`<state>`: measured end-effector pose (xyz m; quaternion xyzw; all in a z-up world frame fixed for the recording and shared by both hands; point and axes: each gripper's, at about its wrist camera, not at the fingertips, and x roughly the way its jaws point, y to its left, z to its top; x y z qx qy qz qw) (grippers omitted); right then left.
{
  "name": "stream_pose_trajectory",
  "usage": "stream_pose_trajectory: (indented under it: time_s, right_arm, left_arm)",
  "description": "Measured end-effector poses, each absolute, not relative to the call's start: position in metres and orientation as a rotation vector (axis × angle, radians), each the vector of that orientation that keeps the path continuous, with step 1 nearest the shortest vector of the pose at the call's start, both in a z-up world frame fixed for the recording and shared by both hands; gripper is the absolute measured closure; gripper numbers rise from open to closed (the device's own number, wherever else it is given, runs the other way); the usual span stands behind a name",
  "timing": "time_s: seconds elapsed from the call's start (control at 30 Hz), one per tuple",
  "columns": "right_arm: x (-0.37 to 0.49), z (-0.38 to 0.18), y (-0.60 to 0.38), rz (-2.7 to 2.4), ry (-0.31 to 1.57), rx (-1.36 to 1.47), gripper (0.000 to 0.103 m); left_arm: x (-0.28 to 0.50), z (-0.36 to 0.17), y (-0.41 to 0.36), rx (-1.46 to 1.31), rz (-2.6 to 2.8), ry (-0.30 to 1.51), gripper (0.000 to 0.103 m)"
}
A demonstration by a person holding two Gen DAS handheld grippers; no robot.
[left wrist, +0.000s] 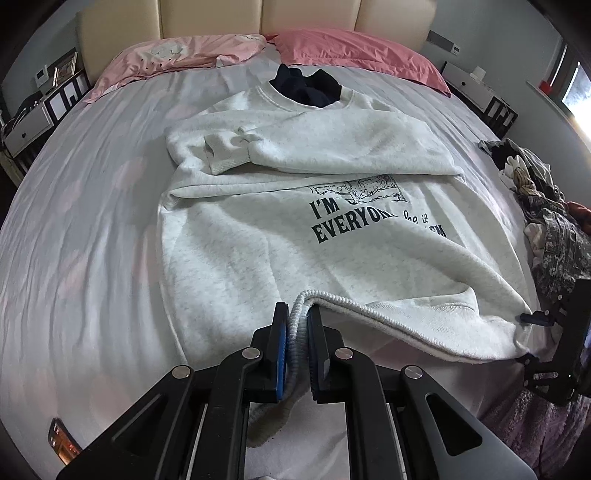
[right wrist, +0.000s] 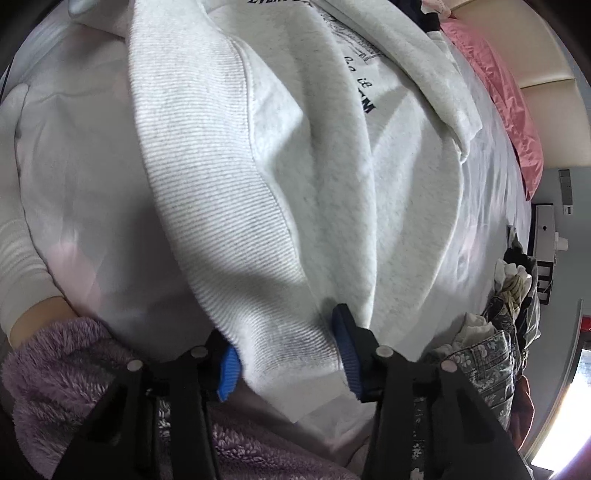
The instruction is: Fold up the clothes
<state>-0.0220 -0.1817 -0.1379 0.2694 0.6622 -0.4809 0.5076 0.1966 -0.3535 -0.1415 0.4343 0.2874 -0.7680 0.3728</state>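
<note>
A pale grey fleece sweatshirt with dark block lettering on its chest lies spread on a bed, collar at the far end from the left gripper, one sleeve folded across its chest with the ribbed cuff toward that gripper's left. Its ribbed hem is the near edge, lifted off the sheet between the two tools.

The left gripper is clenched on a bunched fold of that hem, blue pad on one side, dark pad on the other, both pressing the rib. From there the hem runs rightward to the right gripper, seen at the left wrist view's right edge. In its own view the right gripper's blue pads sit on either side of the hem's corner, and the cloth fills the gap between them, touching both; it grasps the hem.

Just ahead of the left gripper, under the sweatshirt, is the wrinkled white bedsheet. Beyond the collar lie a dark navy garment, two pink pillows and a cream padded headboard. To the right gripper's right is a heap of mixed patterned clothes. Below its left finger shows a fuzzy lilac sleeve.
</note>
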Motion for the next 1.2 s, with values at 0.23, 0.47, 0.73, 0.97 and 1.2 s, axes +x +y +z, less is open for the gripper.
stream_pose_trajectory:
  time_s: [0.23, 0.47, 0.73, 0.97, 1.2]
  right_arm:
    - [-0.024, -0.097, -0.183, -1.238, 1.47, 0.616, 0.091]
    - [-0.009, -0.083, -0.172, -1.213, 1.456, 0.545, 0.091]
    - [-0.034, -0.096, -0.182, -1.245, 1.436, 0.609, 0.077]
    - [-0.04, -0.115, -0.174, -1.136, 1.495, 0.709, 0.071]
    - [-0.021, -0.145, -0.158, -1.089, 1.625, 0.677, 0.071]
  left_arm:
    - [0.231, -0.116, -0.308, 1.005, -1.978, 0.711, 0.096]
    - [0.254, -0.11, -0.273, 1.018, -1.934, 0.643, 0.097]
    - [0.25, -0.114, -0.285, 0.993, -1.932, 0.676, 0.097]
    - [0.243, -0.119, -0.295, 0.987, -1.934, 0.693, 0.097]
    - [0.246, -0.128, -0.292, 0.979, -1.92, 0.72, 0.097]
